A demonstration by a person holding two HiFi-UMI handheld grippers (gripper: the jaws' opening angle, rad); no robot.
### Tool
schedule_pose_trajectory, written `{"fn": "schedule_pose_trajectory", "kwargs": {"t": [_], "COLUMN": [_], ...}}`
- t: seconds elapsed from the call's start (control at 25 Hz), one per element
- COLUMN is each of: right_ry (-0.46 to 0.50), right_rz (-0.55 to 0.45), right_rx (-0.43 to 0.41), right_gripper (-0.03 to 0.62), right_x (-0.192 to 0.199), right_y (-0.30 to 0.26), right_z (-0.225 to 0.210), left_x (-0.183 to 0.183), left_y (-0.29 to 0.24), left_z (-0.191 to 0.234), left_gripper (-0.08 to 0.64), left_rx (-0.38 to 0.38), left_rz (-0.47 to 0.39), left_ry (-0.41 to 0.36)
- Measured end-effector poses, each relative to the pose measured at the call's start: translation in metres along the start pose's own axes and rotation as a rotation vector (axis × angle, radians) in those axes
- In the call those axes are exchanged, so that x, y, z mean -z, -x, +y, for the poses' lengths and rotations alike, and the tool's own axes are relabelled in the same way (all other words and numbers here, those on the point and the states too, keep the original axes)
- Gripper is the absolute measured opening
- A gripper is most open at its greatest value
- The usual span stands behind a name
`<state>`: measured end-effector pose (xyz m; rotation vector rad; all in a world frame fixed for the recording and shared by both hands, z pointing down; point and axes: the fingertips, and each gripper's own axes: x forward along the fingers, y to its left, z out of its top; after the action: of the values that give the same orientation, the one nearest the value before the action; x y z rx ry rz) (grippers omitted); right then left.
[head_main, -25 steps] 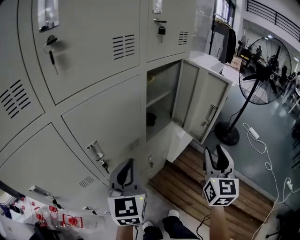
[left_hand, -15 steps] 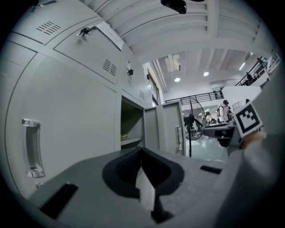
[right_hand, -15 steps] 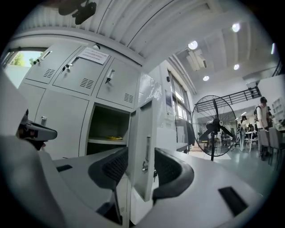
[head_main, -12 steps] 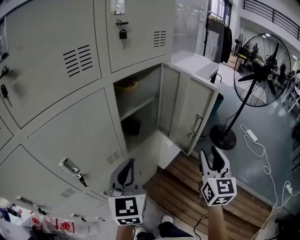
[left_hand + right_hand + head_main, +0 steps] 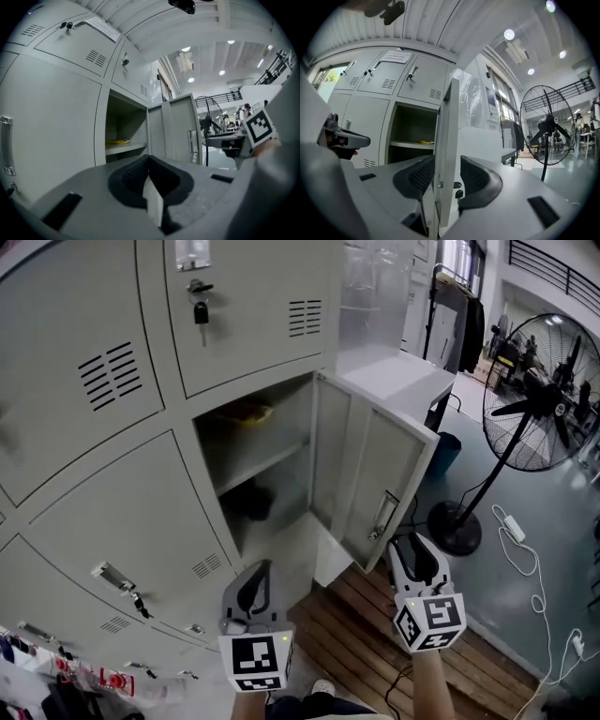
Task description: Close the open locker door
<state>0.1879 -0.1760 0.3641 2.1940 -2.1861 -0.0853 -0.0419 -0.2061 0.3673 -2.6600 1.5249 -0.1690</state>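
Observation:
The grey locker door (image 5: pixel 375 484) stands wide open, hinged at its left, with a handle (image 5: pixel 382 514) near its free edge. My right gripper (image 5: pixel 412 554) is open, just below and right of the door's lower corner. In the right gripper view the door's free edge (image 5: pixel 446 140) stands in the gap of the right gripper (image 5: pixel 443 176), and neither pad presses on it. My left gripper (image 5: pixel 251 589) is shut on nothing, lower left in front of the closed lockers. In the left gripper view the left gripper (image 5: pixel 149 171) points at the open compartment (image 5: pixel 123 136).
Inside the locker a shelf (image 5: pixel 258 460) carries a yellow thing (image 5: pixel 248 413), with a dark thing (image 5: pixel 251 502) below. A standing fan (image 5: pixel 548 395) is at the right, a cable and power strip (image 5: pixel 514 526) on the floor. Wooden planks (image 5: pixel 375 634) lie underfoot.
Both grippers have come closer to the locker. The right gripper has moved up to the door's lower free corner, and the open door now sits nearer the middle of the head view.

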Motion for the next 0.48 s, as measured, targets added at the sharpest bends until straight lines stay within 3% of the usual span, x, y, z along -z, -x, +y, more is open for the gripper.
{"fn": "schedule_pose_trajectory", "kwargs": {"t": [0.48], "right_ry": [-0.018], "right_rz": [-0.014], "right_rx": [-0.059], "right_gripper": [0.176], "right_x": [0.005], "right_y": [-0.035], "right_z": [-0.004], "left_x": [0.001], "left_y": [-0.023], "left_z": [-0.002], "left_gripper": [0.003], "left_rx": [-0.015], "left_rz": [0.036], "left_ry": [-0.007]}}
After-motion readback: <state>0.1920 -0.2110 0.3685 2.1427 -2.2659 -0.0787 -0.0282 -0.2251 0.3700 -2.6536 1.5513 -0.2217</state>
